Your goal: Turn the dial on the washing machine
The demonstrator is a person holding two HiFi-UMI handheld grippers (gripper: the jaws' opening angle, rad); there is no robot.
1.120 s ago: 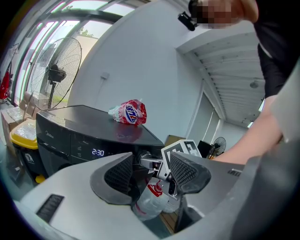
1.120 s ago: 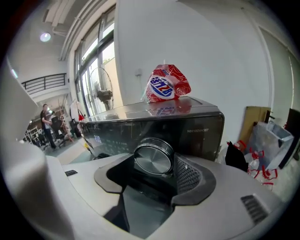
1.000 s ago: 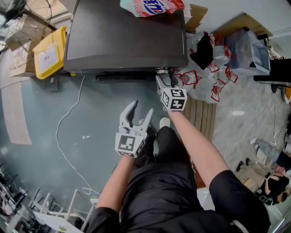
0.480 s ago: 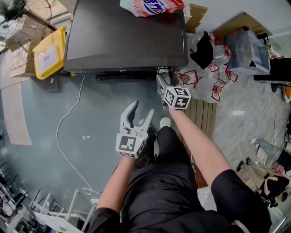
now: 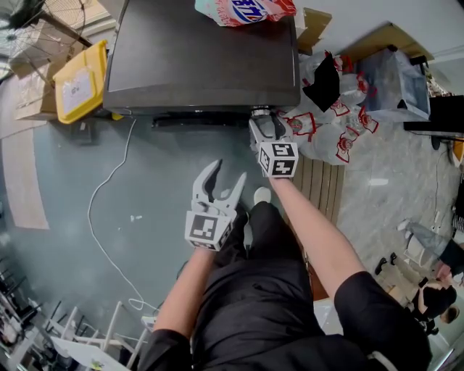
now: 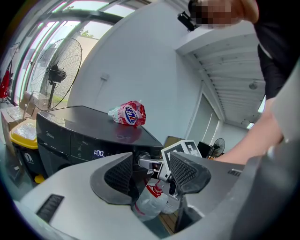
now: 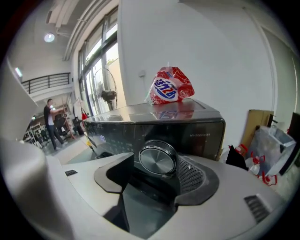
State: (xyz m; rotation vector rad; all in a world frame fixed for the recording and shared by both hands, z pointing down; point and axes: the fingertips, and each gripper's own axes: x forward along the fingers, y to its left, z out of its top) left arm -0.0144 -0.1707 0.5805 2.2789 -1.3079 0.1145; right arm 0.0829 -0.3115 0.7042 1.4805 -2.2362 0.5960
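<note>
The dark washing machine (image 5: 203, 58) is seen from above, and its round silver dial (image 7: 157, 159) sits at the right end of the front panel. My right gripper (image 5: 264, 122) reaches the machine's front right corner. In the right gripper view the right gripper (image 7: 157, 168) is shut on the dial, with a jaw against each side of it. My left gripper (image 5: 223, 177) hangs open over the floor in front of the machine and holds nothing. In the left gripper view the left gripper (image 6: 150, 171) points toward the right gripper's marker cube (image 6: 180, 149).
A red and white bag (image 5: 243, 11) lies on the machine's lid. A yellow bin (image 5: 78, 83) stands to its left, and a white cable (image 5: 101, 217) trails over the floor. Plastic bags (image 5: 330, 134) and a slatted wooden board (image 5: 319, 185) are on the right. The person's legs are below.
The right gripper's marker cube tilted clockwise half a second ago and now sits straighter, staying at the dial. The left gripper has not moved.
</note>
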